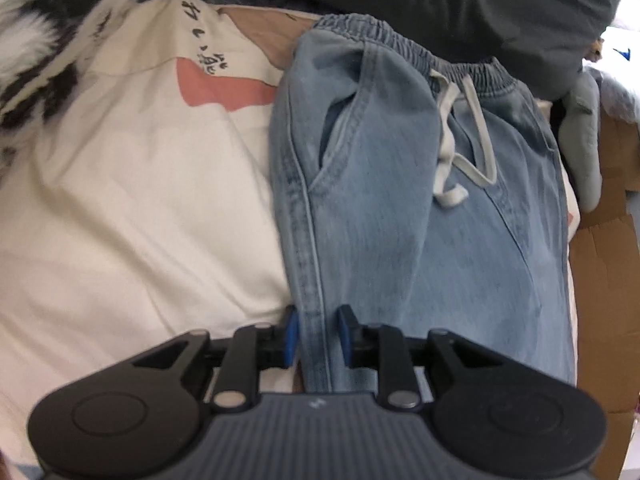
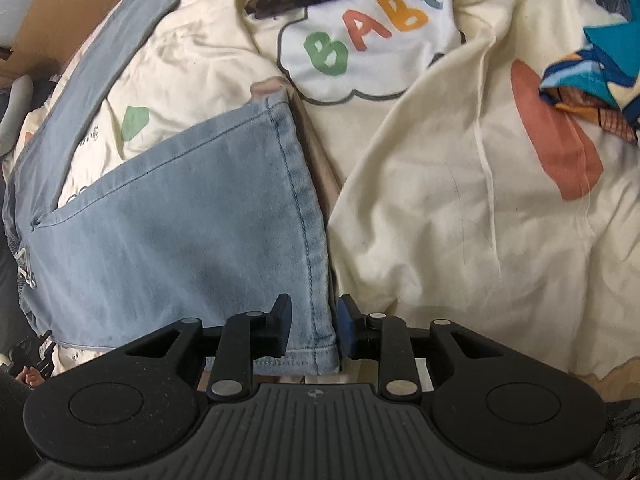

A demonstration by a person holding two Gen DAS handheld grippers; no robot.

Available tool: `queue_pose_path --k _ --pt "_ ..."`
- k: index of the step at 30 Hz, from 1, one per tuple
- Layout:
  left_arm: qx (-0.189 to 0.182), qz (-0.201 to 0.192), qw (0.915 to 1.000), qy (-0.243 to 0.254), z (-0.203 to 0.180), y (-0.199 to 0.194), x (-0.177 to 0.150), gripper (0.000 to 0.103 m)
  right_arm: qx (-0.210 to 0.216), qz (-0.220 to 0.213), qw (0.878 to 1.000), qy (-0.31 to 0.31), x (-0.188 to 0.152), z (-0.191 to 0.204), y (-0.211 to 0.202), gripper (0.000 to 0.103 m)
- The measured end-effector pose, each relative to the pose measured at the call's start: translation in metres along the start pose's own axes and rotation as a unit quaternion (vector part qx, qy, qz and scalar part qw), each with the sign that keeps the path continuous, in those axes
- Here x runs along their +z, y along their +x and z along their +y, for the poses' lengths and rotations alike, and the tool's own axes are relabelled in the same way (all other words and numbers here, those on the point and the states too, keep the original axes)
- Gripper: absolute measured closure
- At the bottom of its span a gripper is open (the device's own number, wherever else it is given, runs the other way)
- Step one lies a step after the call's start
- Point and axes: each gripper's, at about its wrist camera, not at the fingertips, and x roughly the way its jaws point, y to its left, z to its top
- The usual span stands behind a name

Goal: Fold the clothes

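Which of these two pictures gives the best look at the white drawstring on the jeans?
The left wrist view: the drawstring hangs in plain sight below the elastic waistband of the jeans. The right wrist view shows mainly the leg hem; only a tiny white bit shows at the far left edge.

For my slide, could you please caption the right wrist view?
Right gripper straddling the hem of light blue denim trousers on a cream printed bedsheet.

Jeans (image 1: 400, 200) lie on the bedsheet (image 1: 140, 200); cardboard box (image 1: 600, 280) to their right.
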Motion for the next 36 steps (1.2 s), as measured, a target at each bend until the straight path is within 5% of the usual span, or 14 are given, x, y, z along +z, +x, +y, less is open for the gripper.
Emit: queue_pose_path --k 3,7,24,30,36 --pt "-0.006 -0.003 1.0 -0.005 0.0 0.006 0.003 0.08 0.0 -0.009 1.0 -0.006 0.005 0.003 -0.002 0.074" --pt "0.018 -0.003 0.9997 0.018 0.004 -0.006 0.004 0.092 -0.004 -0.029 0.999 -0.024 0.021 0.011 -0.001 0.062" --pt "0.122 0.018 0.9863 0.109 -0.017 -0.011 0.014 0.088 -0.047 -0.056 0.99 -0.12 0.099 0.053 0.05 0.061" --pt "0.154 -0.036 0.9798 0.123 -0.039 -0.041 0.027 0.083 -0.06 -0.053 0.989 -0.127 0.101 0.054 0.064 0.061" --pt "0.103 -0.055 0.9808 0.156 -0.077 -0.045 0.043 0.083 -0.056 -0.058 0.99 -0.119 0.099 0.052 0.061 0.061"
